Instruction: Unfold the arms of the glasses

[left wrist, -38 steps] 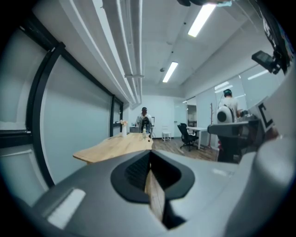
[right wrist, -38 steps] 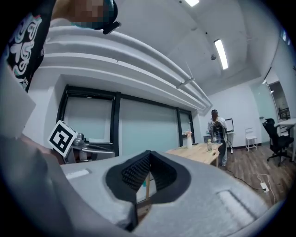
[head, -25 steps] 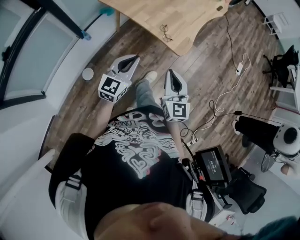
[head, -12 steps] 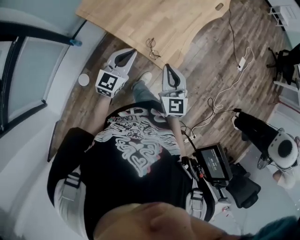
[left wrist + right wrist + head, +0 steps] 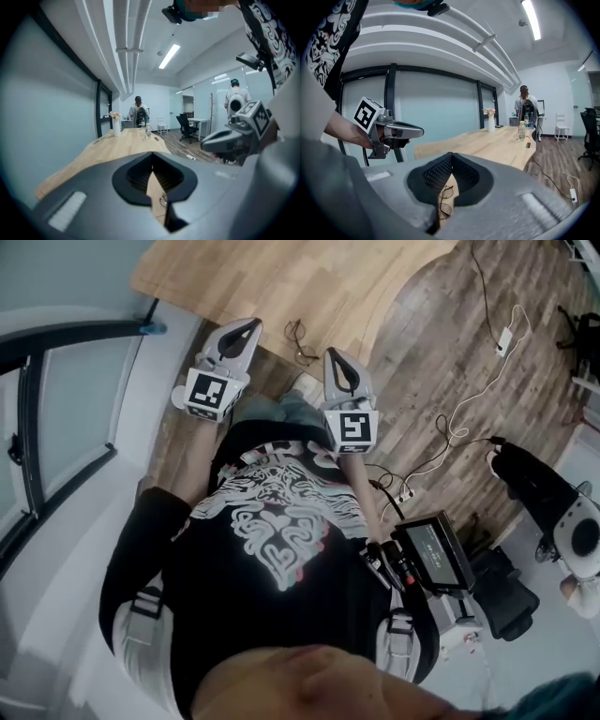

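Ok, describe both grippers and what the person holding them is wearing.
The left gripper and right gripper are matching pale grey shells tapering to a point, each with a black ribbed hollow behind the jaws. Each carries a white cube printed with black square markers. The person wears a black short-sleeved T-shirt with a white swirling print.
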Available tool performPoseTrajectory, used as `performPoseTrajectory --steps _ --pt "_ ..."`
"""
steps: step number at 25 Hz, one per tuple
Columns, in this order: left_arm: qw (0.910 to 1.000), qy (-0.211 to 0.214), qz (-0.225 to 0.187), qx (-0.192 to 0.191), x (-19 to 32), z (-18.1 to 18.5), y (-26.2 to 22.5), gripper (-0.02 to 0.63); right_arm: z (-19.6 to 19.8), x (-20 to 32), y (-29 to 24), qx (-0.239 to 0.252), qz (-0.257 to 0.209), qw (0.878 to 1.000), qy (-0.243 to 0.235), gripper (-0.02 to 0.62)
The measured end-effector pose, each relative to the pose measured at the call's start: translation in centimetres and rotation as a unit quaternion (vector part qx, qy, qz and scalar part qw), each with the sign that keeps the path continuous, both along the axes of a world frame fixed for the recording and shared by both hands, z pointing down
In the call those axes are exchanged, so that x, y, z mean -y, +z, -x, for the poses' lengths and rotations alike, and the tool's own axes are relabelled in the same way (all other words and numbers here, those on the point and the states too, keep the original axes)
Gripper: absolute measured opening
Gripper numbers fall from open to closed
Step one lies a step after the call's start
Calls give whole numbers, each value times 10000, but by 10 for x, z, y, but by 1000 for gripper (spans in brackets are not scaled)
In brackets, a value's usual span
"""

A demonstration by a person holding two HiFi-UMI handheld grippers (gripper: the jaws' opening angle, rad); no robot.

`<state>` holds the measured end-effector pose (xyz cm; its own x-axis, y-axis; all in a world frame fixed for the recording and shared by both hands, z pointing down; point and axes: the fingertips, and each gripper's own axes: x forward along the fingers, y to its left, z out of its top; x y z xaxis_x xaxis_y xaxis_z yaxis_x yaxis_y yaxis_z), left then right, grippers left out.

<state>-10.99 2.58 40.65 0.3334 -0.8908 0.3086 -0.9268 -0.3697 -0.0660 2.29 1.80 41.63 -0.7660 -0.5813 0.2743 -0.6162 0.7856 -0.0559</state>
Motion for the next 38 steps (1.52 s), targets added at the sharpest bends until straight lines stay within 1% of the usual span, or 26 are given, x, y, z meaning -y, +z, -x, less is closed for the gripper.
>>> performPoseTrajectory --steps 4,8,11,13,15,18,20,22,24,27,30,33,38 --pt "9996 217 149 57 12 4 6 -11 7 0 15 -282 182 9994 -9 0" --pt "9973 654 324 98 25 -4 23 -11 6 5 29 -480 352 9981 170 0" --pt "9918 1051 614 394 33 1 54 -11 14 9 48 -663 480 9959 377 0" --pt "9871 1337 768 439 39 5 73 -11 23 13 62 -862 555 9936 469 0" --pt "9819 1611 874 484 46 2 83 -11 24 18 69 -1005 649 9912 574 0" --pt "9735 1963 976 652 59 -6 90 -11 21 23 76 -1077 909 9874 722 0" --pt "9672 2227 1012 688 61 -5 95 -11 28 18 83 -1158 1043 9845 808 0" --pt "9600 2514 1032 667 56 -1 110 -11 39 8 98 -1311 1104 9810 910 0" --pt "9528 2788 1048 582 48 3 135 -11 51 -2 122 -1411 1178 9772 1060 0" --pt "9415 3156 1051 540 44 -1 157 -11 57 -7 148 -1494 1316 9717 1273 0" --pt "9315 3411 1113 591 47 -14 163 -11 51 -5 154 -1510 1446 9679 1392 2" --pt "9204 3640 1283 616 46 -27 173 -11 42 -6 160 -1594 1550 9638 1473 2" --pt "9044 3844 1665 809 28 -29 194 -11 41 -15 167 -1783 1709 9577 1475 2"
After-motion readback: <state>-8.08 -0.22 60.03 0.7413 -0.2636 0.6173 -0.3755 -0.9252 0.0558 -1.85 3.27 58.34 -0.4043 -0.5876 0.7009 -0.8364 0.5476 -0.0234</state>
